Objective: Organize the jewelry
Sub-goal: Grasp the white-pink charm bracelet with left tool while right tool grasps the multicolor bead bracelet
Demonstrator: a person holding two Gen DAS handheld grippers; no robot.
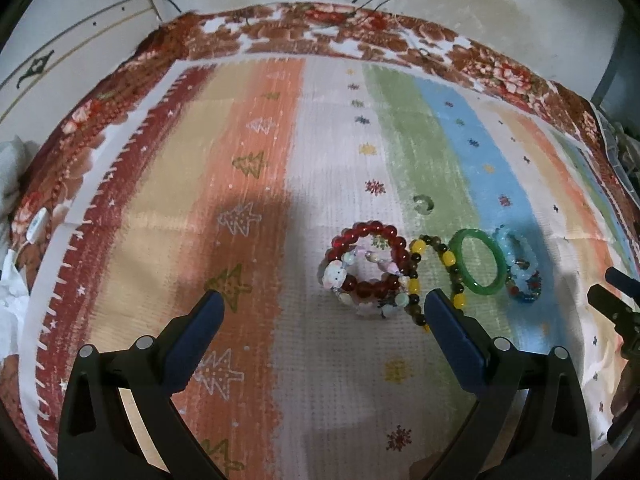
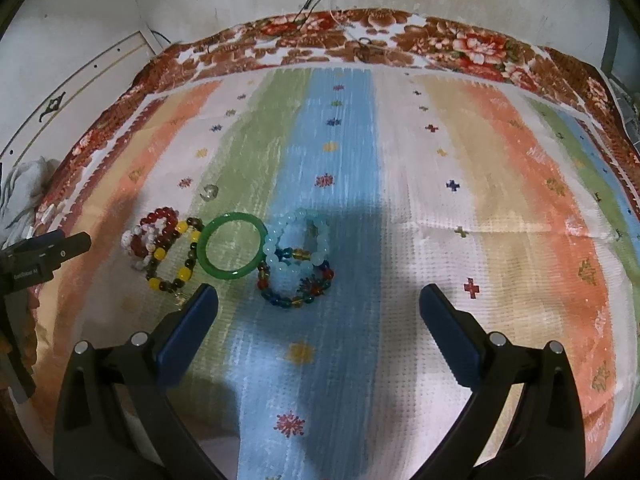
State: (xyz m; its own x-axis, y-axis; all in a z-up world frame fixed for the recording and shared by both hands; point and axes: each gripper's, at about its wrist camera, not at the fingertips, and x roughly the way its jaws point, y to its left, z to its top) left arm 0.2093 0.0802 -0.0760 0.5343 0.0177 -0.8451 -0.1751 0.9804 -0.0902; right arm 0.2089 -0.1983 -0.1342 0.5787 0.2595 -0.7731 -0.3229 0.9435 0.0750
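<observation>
A row of bracelets lies on the striped cloth. From the left: a red bead bracelet with a pale charm bracelet on it, a yellow and brown bead bracelet, a green bangle, a light blue bead bracelet and a multicoloured bead bracelet. A small ring lies behind them. My left gripper is open and empty just in front of the red bracelet. My right gripper is open and empty in front of the blue ones.
The striped cloth lies on a red floral blanket. A white wall stands behind. White fabric is bunched at the left edge. The other gripper shows at the right edge of the left wrist view and the left edge of the right wrist view.
</observation>
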